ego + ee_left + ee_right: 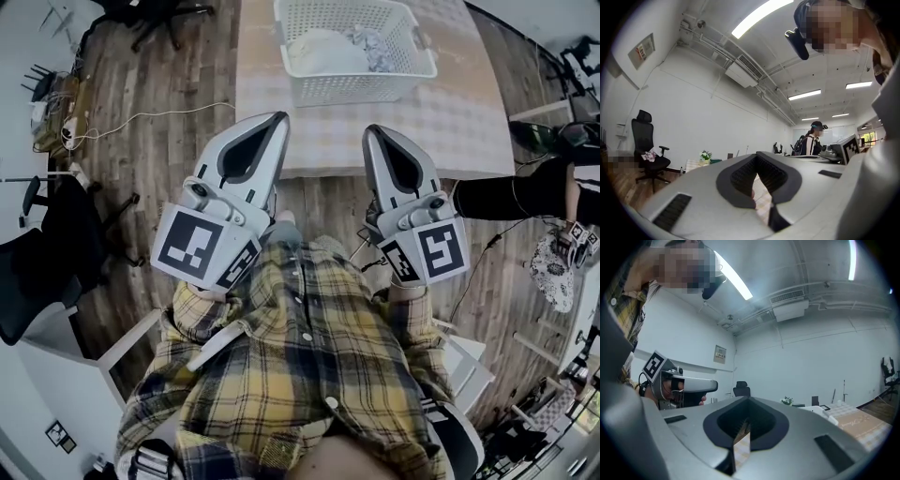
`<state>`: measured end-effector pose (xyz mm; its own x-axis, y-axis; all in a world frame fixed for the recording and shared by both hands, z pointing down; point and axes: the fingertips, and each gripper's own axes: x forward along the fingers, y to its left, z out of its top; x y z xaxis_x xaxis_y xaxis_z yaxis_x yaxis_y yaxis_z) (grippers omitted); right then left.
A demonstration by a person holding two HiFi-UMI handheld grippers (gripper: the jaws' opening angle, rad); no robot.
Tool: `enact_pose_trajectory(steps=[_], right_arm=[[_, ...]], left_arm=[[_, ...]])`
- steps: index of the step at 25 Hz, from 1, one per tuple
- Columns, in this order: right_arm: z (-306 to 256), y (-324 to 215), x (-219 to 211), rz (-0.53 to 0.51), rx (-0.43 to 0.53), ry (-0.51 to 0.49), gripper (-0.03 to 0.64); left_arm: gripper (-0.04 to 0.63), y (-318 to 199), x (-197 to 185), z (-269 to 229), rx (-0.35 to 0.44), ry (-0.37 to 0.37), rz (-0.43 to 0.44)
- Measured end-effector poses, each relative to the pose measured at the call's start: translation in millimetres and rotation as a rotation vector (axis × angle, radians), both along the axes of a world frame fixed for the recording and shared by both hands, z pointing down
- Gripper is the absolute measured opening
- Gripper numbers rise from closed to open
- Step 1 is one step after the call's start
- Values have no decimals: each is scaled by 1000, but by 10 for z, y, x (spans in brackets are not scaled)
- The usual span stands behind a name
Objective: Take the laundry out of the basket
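Grey plastic, jaws pressed together on nothing: the left gripper (279,118) at seven o'clock and the right gripper (372,131) at five point at the near edge of the pale checked tablecloth (469,122); at twelve o'clock stands the white slatted plastic basket (356,86), white crumpled laundry (323,52) inside; best part the jaws before crossing the rim, pinch the topmost cloth, and steady the wall with the other.
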<state>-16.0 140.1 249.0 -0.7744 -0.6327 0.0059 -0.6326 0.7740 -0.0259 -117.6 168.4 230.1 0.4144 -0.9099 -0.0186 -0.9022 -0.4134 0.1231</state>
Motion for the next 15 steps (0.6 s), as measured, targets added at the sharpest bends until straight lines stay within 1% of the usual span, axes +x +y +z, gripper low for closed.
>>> enact_pose_trajectory(steps=[4,8,12,15], right_arm=[[84,-191,-75,33,-22,8,17],[144,-460,-32,53,-39,16,17],[139,-768,96,62,-44,11,17],[118,-1033,139,48,-38,13,17]], left_arm=[[23,-199,-89,107,-26,-2,25],[23,-456,-80,169,-45,-1,35],[23,-737,-23,180,-52,1,24],[23,-976,-1,163,-48,4,2]])
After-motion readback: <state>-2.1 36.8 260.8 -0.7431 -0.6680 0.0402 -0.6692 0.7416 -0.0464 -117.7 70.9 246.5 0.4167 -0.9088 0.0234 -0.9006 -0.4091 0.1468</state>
